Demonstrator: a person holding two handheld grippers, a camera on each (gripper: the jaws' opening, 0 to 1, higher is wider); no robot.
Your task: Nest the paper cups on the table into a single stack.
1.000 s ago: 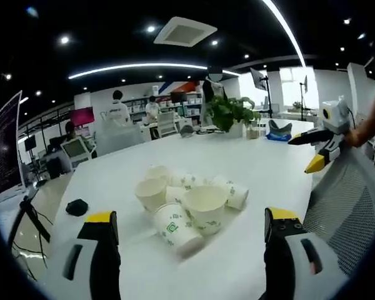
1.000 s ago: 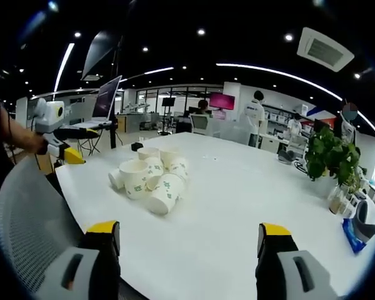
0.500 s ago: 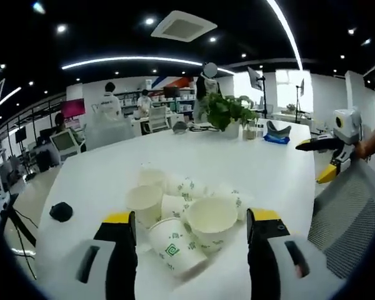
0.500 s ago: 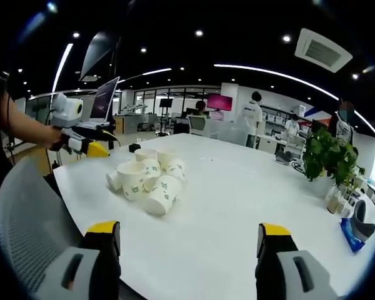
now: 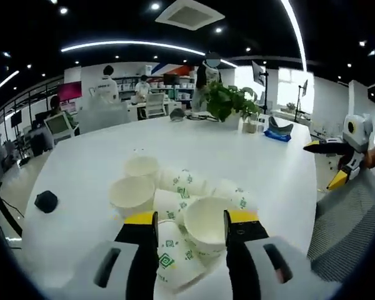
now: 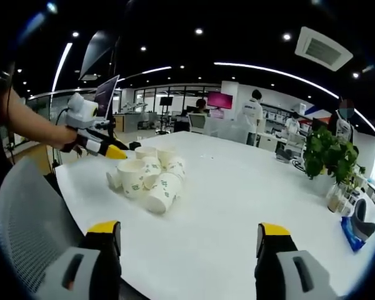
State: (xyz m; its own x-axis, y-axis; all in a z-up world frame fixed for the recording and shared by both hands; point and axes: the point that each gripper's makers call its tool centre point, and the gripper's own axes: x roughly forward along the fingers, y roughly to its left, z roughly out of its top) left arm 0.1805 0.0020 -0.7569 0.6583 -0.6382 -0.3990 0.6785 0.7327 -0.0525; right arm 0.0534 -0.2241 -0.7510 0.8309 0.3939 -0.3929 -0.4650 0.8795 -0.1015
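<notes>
Paper cup (image 5: pixel 205 226) between left fingers (image 5: pixel 142 220)

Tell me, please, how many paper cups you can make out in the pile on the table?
7 visible: two upright at the far left, three lying behind, one open-mouthed between the left gripper's jaws, one lying nearest. Others may be hidden.

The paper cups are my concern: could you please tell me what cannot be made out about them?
- Count: in both views the paper cups overlap in a heap.
- Grip: in the left gripper view the left tongs straddle one cup; contact unclear.
- Green print: too small in the right gripper view.
</notes>
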